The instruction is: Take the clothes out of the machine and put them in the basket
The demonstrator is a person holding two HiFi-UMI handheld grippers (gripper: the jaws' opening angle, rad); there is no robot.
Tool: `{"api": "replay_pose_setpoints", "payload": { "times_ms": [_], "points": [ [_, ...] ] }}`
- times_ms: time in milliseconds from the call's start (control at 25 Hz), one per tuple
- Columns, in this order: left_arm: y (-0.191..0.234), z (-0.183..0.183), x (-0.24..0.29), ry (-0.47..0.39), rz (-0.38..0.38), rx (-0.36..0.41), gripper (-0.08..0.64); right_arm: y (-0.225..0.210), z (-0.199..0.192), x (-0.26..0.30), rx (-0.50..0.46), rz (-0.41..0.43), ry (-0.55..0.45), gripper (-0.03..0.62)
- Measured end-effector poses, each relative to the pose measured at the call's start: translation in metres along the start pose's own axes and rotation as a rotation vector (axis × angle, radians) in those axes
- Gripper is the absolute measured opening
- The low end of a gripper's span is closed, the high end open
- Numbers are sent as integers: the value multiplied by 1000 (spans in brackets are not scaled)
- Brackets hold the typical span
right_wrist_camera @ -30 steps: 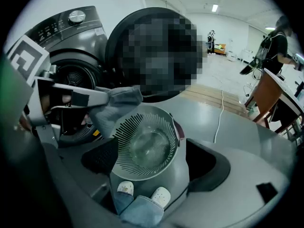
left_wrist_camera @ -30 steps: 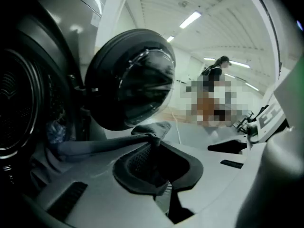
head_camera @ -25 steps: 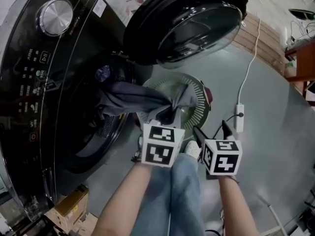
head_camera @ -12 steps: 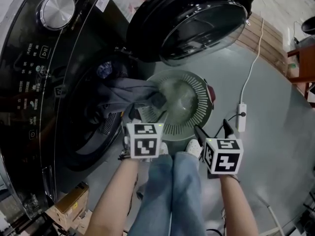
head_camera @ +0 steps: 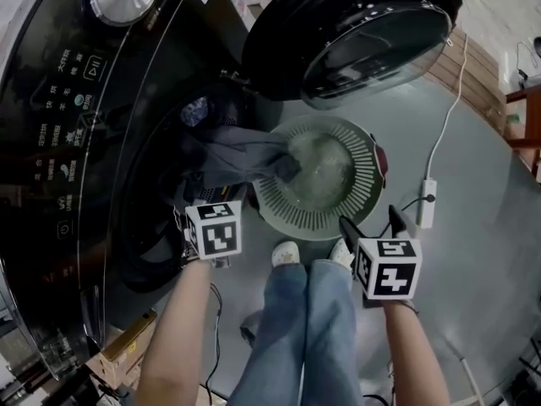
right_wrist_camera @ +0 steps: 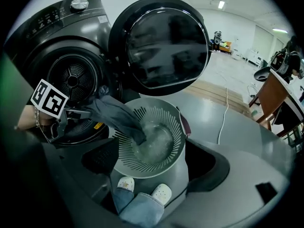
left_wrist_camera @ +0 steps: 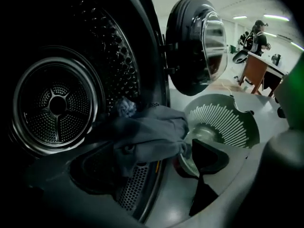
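Moved left tongs (head_camera: 210, 218) toward 9 o'clock, just opened wide off garment (head_camera: 241, 155).
Draped from machine (head_camera: 76, 142) into basket (head_camera: 359, 205), only half delivered; right tongs (head_camera: 369, 218) wide, empty.

We stood on a smooth grey floor (head_camera: 494, 172), a white power strip (head_camera: 427, 203) lying on it near a band of wooden boards (head_camera: 478, 70). Ceiling lights (right_wrist_camera: 221, 4) shone above a brown table (right_wrist_camera: 271, 98).

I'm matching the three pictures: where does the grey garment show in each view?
Head view: garment at centre, draped from drum into basket.
Left gripper view: garment at centre, over the drum's lip.
Right gripper view: garment left of centre, its end in the basket.
Shared landmark: the basket.
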State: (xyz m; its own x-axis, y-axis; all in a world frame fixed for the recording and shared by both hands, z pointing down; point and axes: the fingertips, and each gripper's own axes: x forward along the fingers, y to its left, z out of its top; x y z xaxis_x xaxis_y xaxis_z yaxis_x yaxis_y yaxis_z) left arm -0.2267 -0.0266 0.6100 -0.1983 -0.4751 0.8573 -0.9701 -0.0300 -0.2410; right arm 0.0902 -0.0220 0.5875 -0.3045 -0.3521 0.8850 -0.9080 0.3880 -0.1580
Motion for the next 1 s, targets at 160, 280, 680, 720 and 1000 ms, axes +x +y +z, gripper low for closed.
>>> {"api": "replay_pose_setpoints", "payload": {
  "times_ms": [160,280,680,720,1000],
  "points": [
    [33,-5,12,2,46,-7,488,11,-1,9,-16,10,12,436],
    [56,-13,25,23,63,-59,486,20,0,17,-32,18,22,436],
    [77,-28,76,57,25,-211,489,51,-4,40,-98,58,48,436],
    [76,-27,79,54,15,-221,488,52,-5,43,-103,60,50,436],
    [64,-33,92,81,-119,-295,484,54,-7,53,-102,65,39,431]
  ]
}}
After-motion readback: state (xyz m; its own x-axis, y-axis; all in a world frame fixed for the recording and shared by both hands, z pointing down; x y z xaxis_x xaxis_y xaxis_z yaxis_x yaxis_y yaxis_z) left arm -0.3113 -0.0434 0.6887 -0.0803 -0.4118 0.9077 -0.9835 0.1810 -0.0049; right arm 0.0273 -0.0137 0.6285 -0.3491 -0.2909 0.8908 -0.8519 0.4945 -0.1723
